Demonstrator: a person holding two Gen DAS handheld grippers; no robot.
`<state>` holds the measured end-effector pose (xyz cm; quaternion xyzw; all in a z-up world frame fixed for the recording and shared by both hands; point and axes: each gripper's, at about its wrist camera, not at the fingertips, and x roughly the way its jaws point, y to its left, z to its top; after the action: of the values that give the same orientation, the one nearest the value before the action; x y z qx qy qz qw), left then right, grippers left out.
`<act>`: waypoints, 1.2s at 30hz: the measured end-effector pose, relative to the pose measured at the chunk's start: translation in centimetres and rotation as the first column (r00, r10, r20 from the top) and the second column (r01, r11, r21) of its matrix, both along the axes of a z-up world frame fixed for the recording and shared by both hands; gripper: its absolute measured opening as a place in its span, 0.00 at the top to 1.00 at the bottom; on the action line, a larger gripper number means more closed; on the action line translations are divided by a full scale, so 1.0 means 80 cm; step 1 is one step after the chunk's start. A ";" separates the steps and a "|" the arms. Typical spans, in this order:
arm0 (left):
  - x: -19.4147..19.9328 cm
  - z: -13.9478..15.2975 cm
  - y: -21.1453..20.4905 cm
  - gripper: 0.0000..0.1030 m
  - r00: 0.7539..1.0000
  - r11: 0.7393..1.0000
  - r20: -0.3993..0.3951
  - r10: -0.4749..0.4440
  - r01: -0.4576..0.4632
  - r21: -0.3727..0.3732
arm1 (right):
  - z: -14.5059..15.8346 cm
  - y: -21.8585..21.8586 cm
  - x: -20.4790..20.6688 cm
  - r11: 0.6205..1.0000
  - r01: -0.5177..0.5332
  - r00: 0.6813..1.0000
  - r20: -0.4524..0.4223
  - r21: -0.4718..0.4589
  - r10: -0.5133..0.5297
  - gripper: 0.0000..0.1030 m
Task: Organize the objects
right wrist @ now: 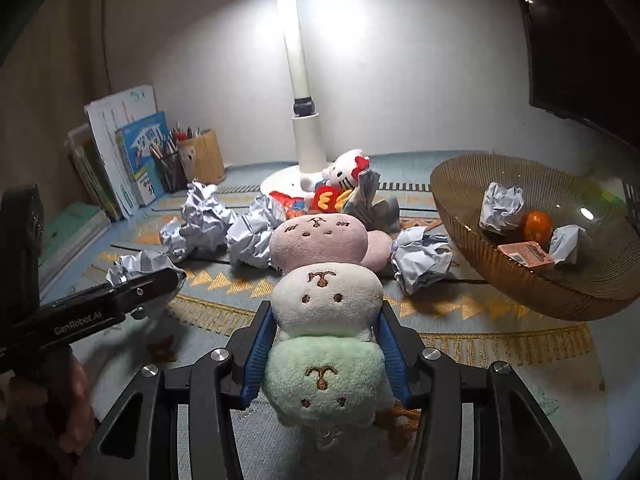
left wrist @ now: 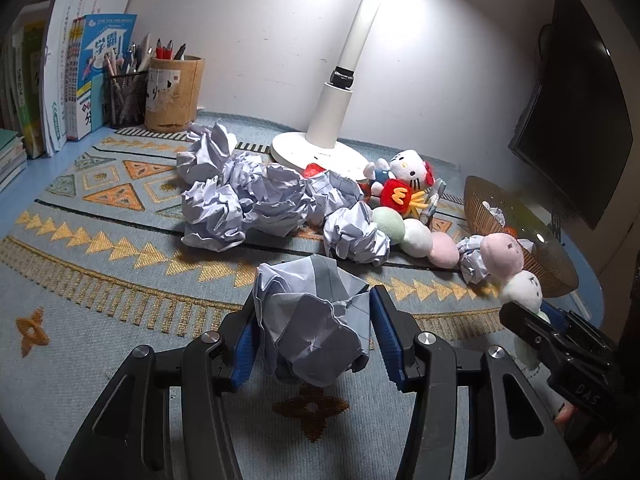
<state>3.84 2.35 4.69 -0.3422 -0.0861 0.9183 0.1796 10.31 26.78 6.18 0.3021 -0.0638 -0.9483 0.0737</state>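
My left gripper (left wrist: 312,320) is shut on a crumpled paper ball (left wrist: 312,320), held just above the patterned mat (left wrist: 100,280). My right gripper (right wrist: 326,328) is shut on a plush skewer of pink, white and green dumplings (right wrist: 326,300), gripped at the white and green pieces; the same plush skewer (left wrist: 508,264) shows at the right in the left wrist view. A second plush skewer (left wrist: 416,236) lies on the mat. Several more paper balls (left wrist: 240,196) are heaped mid-mat. A white cat plush (left wrist: 404,172) and a red plush (left wrist: 398,196) lie by the lamp base.
An amber glass bowl (right wrist: 520,288) at the right holds paper balls, an orange (right wrist: 538,226) and a small pink box. A white lamp (left wrist: 320,148) stands at the back. Pen holders (left wrist: 174,92) and books (left wrist: 72,80) line the back left. A dark monitor (left wrist: 576,100) is at the right.
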 end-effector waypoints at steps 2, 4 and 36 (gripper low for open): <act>0.003 0.013 0.014 0.53 1.000 1.000 0.001 -0.023 0.023 0.007 | 0.010 0.026 0.004 0.997 0.021 1.000 0.014 -0.068 -0.020 0.53; 0.009 0.038 0.039 0.53 0.997 0.997 -0.039 -0.073 0.074 0.022 | 0.035 0.059 0.012 0.993 0.061 0.998 -0.022 -0.101 -0.063 0.53; 0.023 0.066 0.068 0.02 0.972 0.988 -0.187 0.140 -0.151 -0.044 | 0.065 0.092 0.005 0.990 0.057 0.998 -0.011 -0.131 -0.059 0.13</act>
<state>5.68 7.82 9.97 -0.2543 -0.0675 0.9586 0.1090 10.75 34.18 11.39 0.2876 -0.1342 -0.9460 0.0664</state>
